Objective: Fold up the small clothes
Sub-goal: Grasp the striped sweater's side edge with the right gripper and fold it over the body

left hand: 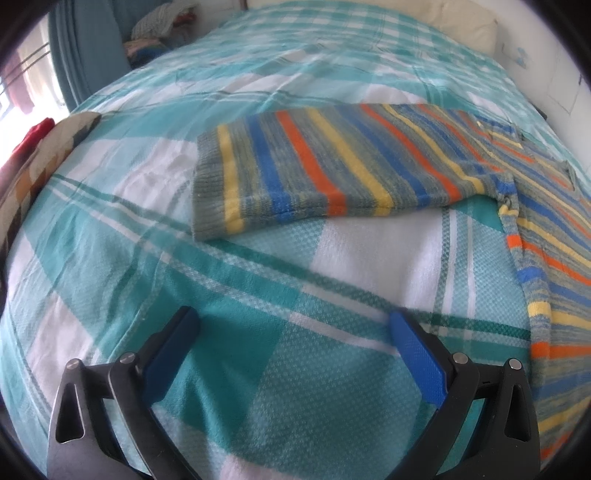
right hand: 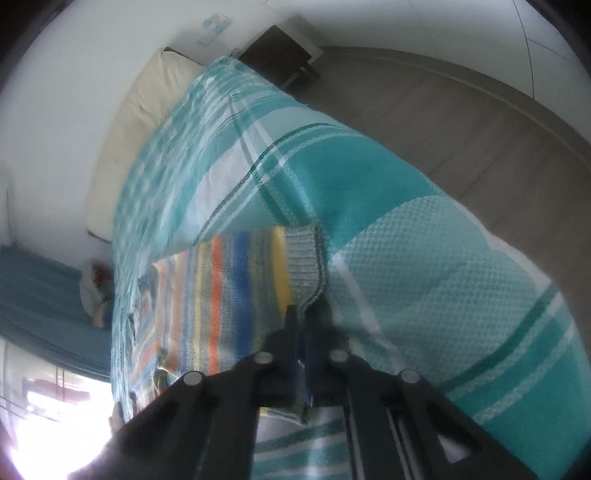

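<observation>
A small knitted sweater (left hand: pixel 332 166) with blue, orange, yellow and grey stripes lies flat on the bed, one sleeve (left hand: pixel 546 280) trailing toward the near right. My left gripper (left hand: pixel 293 315) hovers open over bare blanket, short of the sweater's near edge, with nothing between its blue pads. In the right wrist view the sweater (right hand: pixel 236 288) is blurred. My right gripper (right hand: pixel 306 308) is shut on its grey ribbed hem (right hand: pixel 303 258), which runs up from between the closed fingers. The right gripper does not show in the left wrist view.
A teal and white plaid blanket (left hand: pixel 147 229) covers the bed. A cream pillow (right hand: pixel 129 122) lies at its head and a patterned cushion (left hand: pixel 48 155) at the left edge. A clothes pile (left hand: pixel 159 26) and teal curtain (left hand: pixel 81 55) stand beyond. Grey floor (right hand: pixel 443 110) borders the bed's side.
</observation>
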The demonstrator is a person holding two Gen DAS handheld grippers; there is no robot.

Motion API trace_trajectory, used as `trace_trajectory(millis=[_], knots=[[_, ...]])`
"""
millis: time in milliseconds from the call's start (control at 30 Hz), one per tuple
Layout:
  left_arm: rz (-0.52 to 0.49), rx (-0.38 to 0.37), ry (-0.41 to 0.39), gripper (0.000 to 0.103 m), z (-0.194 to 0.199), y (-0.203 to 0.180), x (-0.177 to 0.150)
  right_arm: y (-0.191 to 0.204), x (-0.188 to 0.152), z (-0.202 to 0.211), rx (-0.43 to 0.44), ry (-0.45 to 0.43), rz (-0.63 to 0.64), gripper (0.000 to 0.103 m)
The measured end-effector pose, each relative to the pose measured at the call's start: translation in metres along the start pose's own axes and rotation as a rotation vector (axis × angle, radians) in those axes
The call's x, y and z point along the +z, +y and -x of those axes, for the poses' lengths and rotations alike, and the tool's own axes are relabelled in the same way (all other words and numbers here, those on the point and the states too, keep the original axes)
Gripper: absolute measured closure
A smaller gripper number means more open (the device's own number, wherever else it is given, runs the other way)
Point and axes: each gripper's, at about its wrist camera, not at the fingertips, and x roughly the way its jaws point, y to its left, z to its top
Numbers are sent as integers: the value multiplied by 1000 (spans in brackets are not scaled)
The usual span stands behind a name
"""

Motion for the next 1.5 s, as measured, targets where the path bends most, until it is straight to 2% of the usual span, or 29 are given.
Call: trace_trajectory(millis=[33, 100, 233, 267, 333, 400, 500, 533, 567, 600, 633, 667, 733, 867, 1000, 1100, 1133, 1167, 1267, 1333, 1400, 1433, 1467, 1500], knots=[[12, -14, 2, 2, 7, 3, -1, 13, 3, 9, -24, -33, 38, 100], [28, -53, -47, 1, 28, 10, -7, 57, 11, 26, -55, -97, 157, 101], [-16, -12, -143, 1, 38, 16, -24, 170, 14, 45, 30, -133, 340, 101], [-21, 0, -151, 1, 35, 17, -27, 208, 13, 41, 63, -122, 389, 101], [-1, 16, -107, 1, 23, 19, -29, 267, -5, 34, 110, -92, 479, 100], [28, -6, -101, 1, 21, 21, -26, 337, -19, 6, 160, -47, 572, 100], [46, -29, -117, 1, 23, 24, -23, 402, -59, -38, 210, 8, 655, 99], [53, -31, -112, 1, 21, 27, -23, 407, -75, -47, 233, 29, 659, 98], [62, -32, -107, 1, 20, 29, -23, 421, -81, -72, 264, 94, 647, 85], [69, -34, -102, 1, 18, 30, -23, 419, -94, -79, 283, 146, 628, 56], [72, -37, -99, 1, 17, 31, -23, 418, -102, -90, 318, 178, 601, 44], [73, -38, -99, 1, 16, 31, -23, 412, -112, -89, 345, 184, 588, 38], [67, -30, -101, 1, 15, 31, -23, 400, -128, -86, 368, 195, 584, 38], [53, -2, -101, 0, 11, 25, -23, 356, -140, -83, 284, 246, 602, 38], [25, 25, -99, 0, 8, 19, -25, 278, -157, -81, 180, 343, 563, 38], [20, 29, -97, 0, 7, 19, -25, 221, -180, -66, 79, 351, 584, 39], [19, 30, -96, 0, 7, 18, -26, 208, -188, -55, 80, 345, 591, 40], [19, 30, -96, 0, 7, 18, -26, 194, -201, -40, 121, 354, 587, 41], [13, 38, -96, 0, 7, 17, -27, 168, -248, -3, 271, 440, 557, 43], [12, 39, -98, 0, 7, 17, -28, 149, -281, 15, 323, 495, 550, 43], [13, 36, -101, 0, 7, 17, -29, 120, -312, 27, 250, 525, 553, 43], [13, 35, -101, 0, 7, 18, -29, 105, -325, 35, 155, 515, 578, 43], [13, 35, -102, 0, 7, 18, -29, 96, -333, 42, 90, 490, 607, 56], [13, 36, -102, 0, 7, 18, -29, 90, -340, 55, 43, 448, 638, 72]])
